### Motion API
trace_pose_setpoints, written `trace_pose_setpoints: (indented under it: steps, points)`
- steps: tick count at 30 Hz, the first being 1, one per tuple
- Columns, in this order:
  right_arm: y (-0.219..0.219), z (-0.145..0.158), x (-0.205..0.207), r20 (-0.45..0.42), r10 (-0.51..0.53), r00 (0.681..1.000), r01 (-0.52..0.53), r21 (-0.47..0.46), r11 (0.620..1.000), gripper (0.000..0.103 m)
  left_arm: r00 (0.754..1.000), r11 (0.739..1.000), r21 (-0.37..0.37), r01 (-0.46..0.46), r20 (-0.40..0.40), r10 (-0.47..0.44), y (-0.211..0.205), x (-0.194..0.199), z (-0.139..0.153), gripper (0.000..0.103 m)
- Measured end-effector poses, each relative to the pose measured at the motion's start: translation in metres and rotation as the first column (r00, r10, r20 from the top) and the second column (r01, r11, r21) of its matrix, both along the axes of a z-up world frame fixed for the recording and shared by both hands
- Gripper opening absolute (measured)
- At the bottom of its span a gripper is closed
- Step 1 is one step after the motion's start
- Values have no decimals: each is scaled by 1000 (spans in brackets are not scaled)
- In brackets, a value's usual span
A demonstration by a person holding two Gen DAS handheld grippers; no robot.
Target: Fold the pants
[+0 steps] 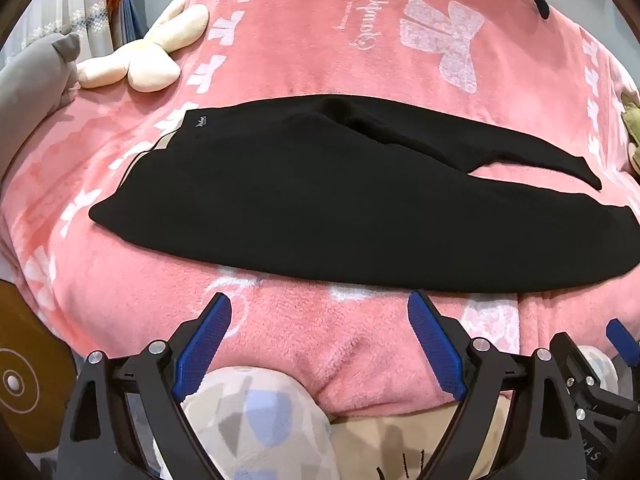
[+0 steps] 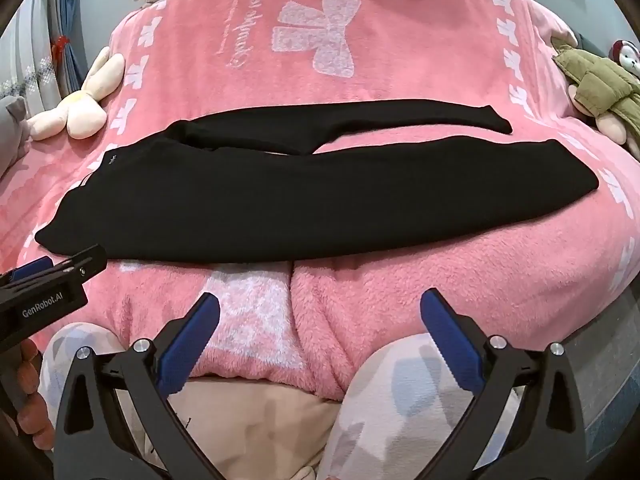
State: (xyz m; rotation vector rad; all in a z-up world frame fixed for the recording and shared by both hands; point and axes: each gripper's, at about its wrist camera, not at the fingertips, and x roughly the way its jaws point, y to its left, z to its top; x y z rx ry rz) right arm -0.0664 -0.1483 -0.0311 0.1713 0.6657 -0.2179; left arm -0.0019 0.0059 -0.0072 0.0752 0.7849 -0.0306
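Observation:
Black pants (image 1: 340,204) lie flat across a pink blanket (image 1: 320,40), waistband at the left, two legs running right with a gap between them. They also show in the right wrist view (image 2: 224,208). My left gripper (image 1: 320,312) is open and empty, held just short of the near edge of the pants. My right gripper (image 2: 320,312) is open and empty, a little nearer to me than the near leg. The left gripper's body (image 2: 48,280) shows at the left of the right wrist view; the right gripper's finger (image 1: 622,340) shows at the right of the left wrist view.
A cream plush toy (image 1: 140,56) lies at the blanket's far left, a grey cushion (image 1: 32,76) beyond it. A green-clad doll (image 2: 600,88) lies at the far right. My knees in patterned trousers (image 2: 400,392) are against the blanket's near edge.

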Motion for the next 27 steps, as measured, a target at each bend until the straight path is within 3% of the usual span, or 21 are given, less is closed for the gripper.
trace_pose_setpoints:
  steps: [27]
  points:
    - [3, -1, 1, -1, 1, 1000, -1, -7, 1000, 98, 1000, 1000, 7, -3, 0, 3, 1, 1, -9, 87]
